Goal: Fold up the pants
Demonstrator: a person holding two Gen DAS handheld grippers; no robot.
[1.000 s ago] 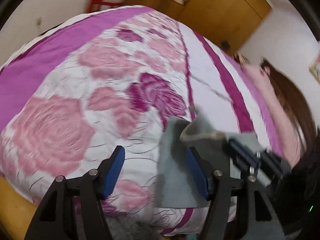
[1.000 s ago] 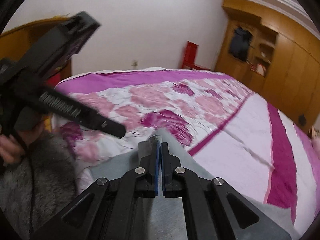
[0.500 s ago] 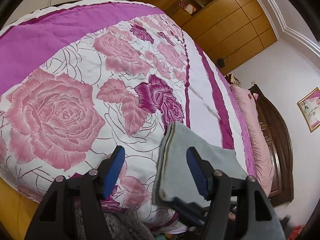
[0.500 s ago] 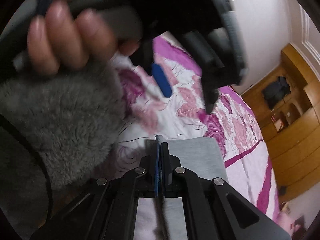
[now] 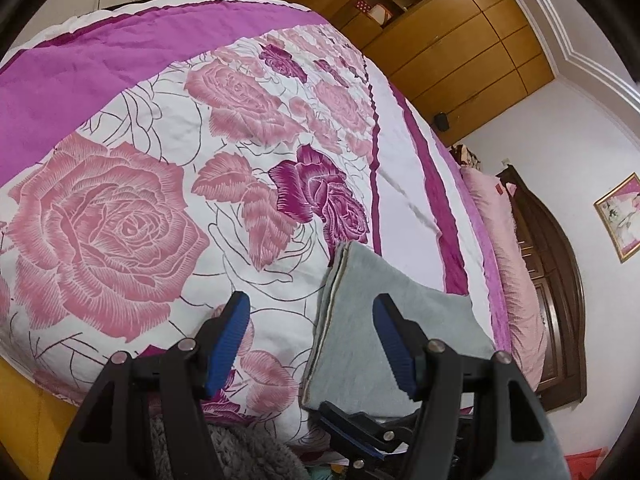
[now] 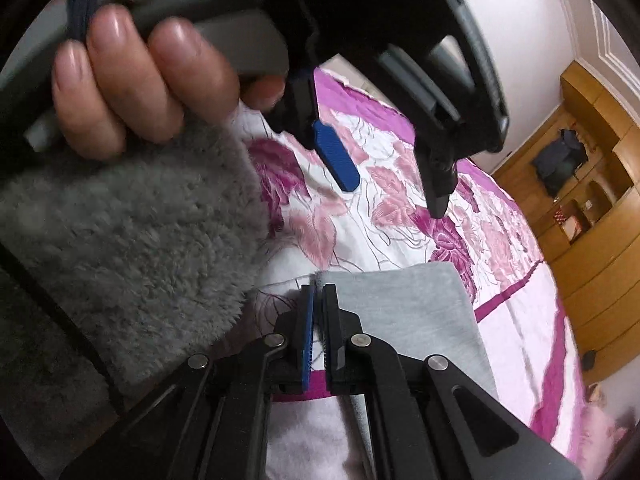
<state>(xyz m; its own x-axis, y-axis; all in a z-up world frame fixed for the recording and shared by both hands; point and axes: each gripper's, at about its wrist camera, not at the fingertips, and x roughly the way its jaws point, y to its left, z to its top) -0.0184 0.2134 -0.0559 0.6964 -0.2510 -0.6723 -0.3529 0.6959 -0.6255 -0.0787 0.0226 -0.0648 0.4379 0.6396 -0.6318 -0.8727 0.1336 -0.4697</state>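
Note:
The grey pants (image 5: pixel 360 280) lie folded into a flat rectangle at the near edge of the bed. My left gripper (image 5: pixel 310 302) hangs open above their left edge, with nothing between its blue pads (image 5: pixel 230 332). In the right wrist view the left gripper (image 6: pixel 390 188) is overhead, held by a hand (image 6: pixel 140 72) in a fuzzy grey sleeve (image 6: pixel 120 240). My right gripper (image 6: pixel 318 292) is shut on the near left corner of the pants (image 6: pixel 400 308), where a sliver of grey cloth shows between its pads. It also appears low in the left wrist view as the right gripper (image 5: pixel 360 428).
The rose-patterned quilt (image 5: pixel 120 220) covers the bed, with a purple band (image 5: pixel 100 52) at the far left. A pink pillow (image 5: pixel 508 272) and dark headboard (image 5: pixel 556 280) lie to the right. Wooden wardrobes (image 5: pixel 460 48) stand beyond the bed.
The right gripper carried the raised cloth over and down; the pants now lie flat and folded, and it sits low at their near corner. The left gripper rolled slightly and stayed open.

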